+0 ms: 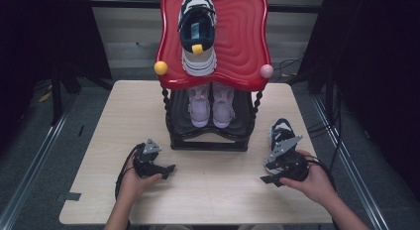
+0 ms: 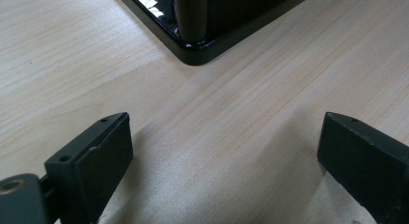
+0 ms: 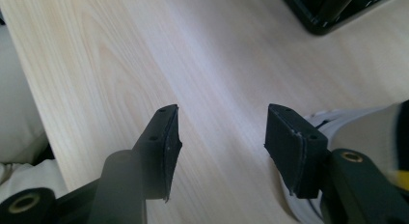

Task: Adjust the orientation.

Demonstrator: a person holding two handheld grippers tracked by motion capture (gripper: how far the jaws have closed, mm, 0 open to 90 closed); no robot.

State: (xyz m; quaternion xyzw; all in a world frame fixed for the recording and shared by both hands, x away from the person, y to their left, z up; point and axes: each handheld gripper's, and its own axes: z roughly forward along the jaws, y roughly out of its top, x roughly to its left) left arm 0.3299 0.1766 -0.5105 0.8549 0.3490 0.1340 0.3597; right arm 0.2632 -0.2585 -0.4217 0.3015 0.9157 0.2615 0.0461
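Light falls from above onto the pale wooden surface (image 1: 208,190), which stands bright while the room around it sinks into near-black — the high view is soft and slightly grainy. The glossy red shelf top (image 1: 237,36) catches broad sheen, and the black rack base (image 2: 193,52) shows small white glints. In both gripper views the near jaws blur and cast soft grey shadows — the far surface washes out.
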